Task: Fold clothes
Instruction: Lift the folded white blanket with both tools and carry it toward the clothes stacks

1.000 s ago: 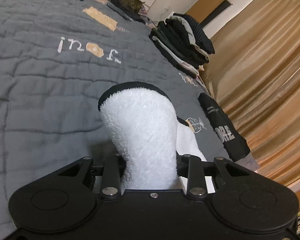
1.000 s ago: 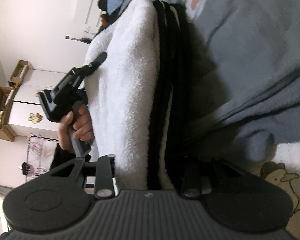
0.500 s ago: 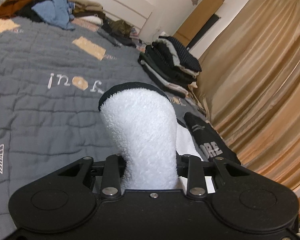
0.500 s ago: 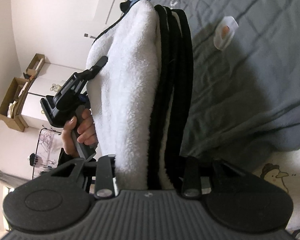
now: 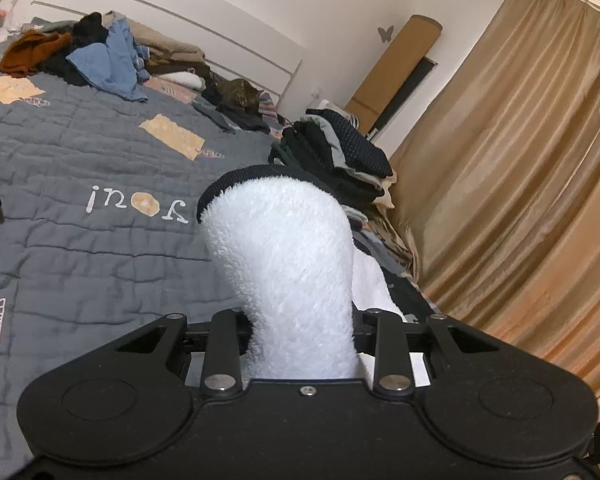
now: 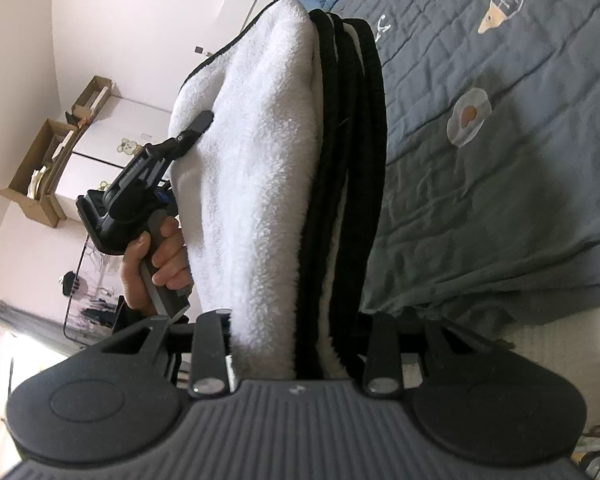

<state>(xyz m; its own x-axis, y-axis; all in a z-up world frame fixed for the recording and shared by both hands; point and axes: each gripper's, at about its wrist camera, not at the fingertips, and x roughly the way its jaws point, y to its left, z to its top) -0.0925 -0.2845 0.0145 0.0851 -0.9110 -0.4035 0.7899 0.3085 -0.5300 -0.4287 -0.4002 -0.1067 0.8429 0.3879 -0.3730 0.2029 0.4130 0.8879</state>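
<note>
White fleece, black-trimmed: the garment [image 5: 284,264] hangs above the grey quilt [image 5: 80,168], pinched in both the left gripper [image 6: 196,128] and right gripper [image 6: 296,344].

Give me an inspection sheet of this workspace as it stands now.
Surface: grey quilt on a bed, embroidered.
Job's things: white fleece garment with black trim, bunched and held up off the quilt.
Clutter: loose clothes heap by the headboard; folded stack at the bed's edge.
Grippers: left tool and right tool both clamp the garment.
Cables: nothing seen.
Surroundings: tan curtain, white cabinet.
</note>
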